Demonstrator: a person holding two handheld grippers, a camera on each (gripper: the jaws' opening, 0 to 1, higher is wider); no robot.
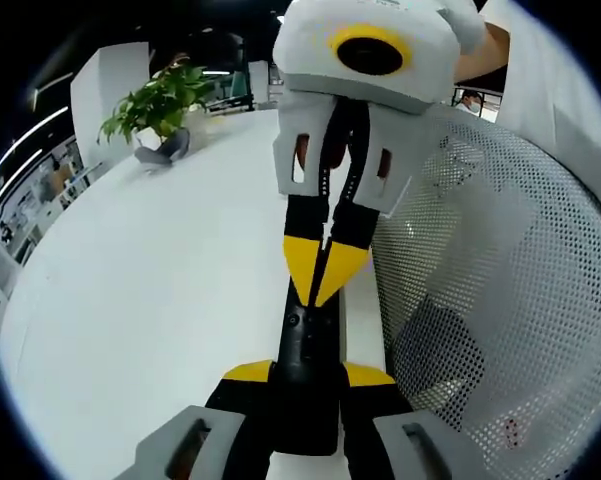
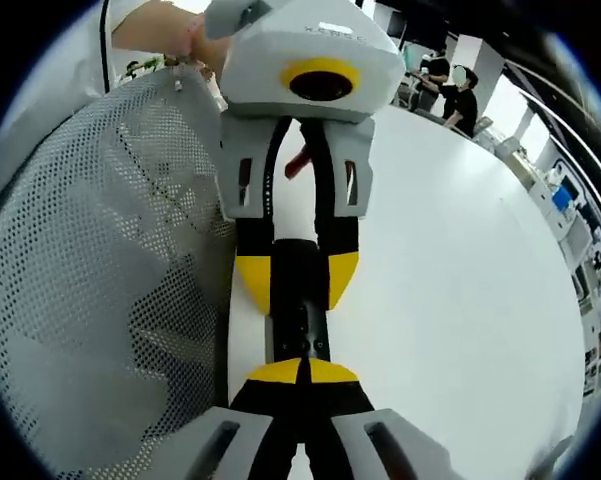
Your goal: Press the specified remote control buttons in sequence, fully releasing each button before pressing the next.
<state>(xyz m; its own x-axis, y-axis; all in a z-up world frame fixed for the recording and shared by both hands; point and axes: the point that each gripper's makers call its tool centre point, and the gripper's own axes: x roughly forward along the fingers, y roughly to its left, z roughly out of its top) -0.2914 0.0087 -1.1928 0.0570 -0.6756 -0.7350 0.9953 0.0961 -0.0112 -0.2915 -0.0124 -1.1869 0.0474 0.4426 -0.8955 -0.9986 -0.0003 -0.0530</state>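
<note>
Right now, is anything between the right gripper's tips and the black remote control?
Nothing visible. The right gripper, closed, rests its yellow tips directly on the slim black remote control, which the left gripper clamps from the opposite end above the white table.

We see a slim black remote control [image 1: 308,370] lying flat on the white table [image 1: 160,300], its long axis running from near to far, close to the table's right edge in the left gripper view. Small round buttons dot its top face. In the right gripper view the remote control [image 2: 300,300] lies lengthwise near the table's left edge.
</note>
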